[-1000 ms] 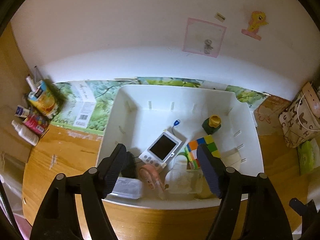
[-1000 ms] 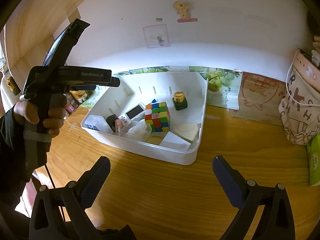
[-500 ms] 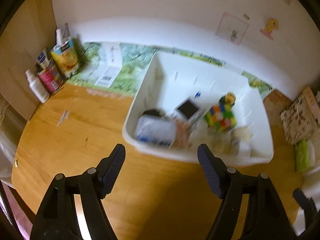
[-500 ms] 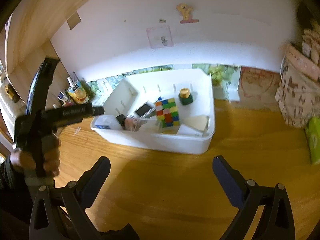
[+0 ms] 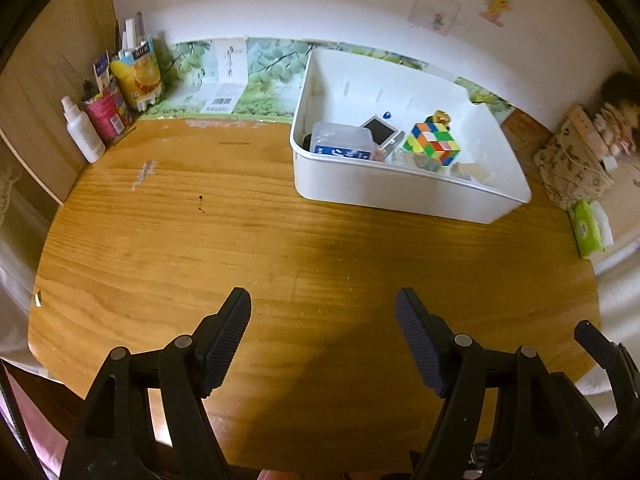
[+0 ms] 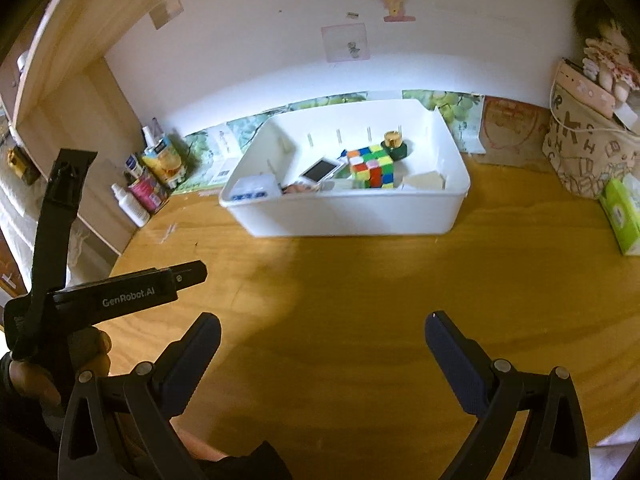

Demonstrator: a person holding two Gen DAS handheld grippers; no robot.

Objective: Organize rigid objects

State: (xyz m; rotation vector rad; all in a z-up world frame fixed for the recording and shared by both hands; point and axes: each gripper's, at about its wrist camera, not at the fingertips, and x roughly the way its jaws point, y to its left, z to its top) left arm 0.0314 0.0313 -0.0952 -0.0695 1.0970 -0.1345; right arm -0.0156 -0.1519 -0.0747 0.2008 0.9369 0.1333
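**White bin holding sorted objects on the wooden counter**

White bin (image 6: 348, 216) at the counter's (image 5: 240, 248) far side holds a multicoloured puzzle cube (image 6: 371, 168), small-screen device (image 6: 322, 169), clear lidded box (image 5: 342, 141) and gold-capped green bottle (image 6: 394, 145). Left gripper (image 5: 322, 312) and right gripper (image 6: 322, 334) hover near the front, jaws apart, empty.

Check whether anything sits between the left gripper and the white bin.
Nothing visible does. The left gripper is open over bare wooden tabletop, and only that bare wood lies between it and the near wall of the white bin.
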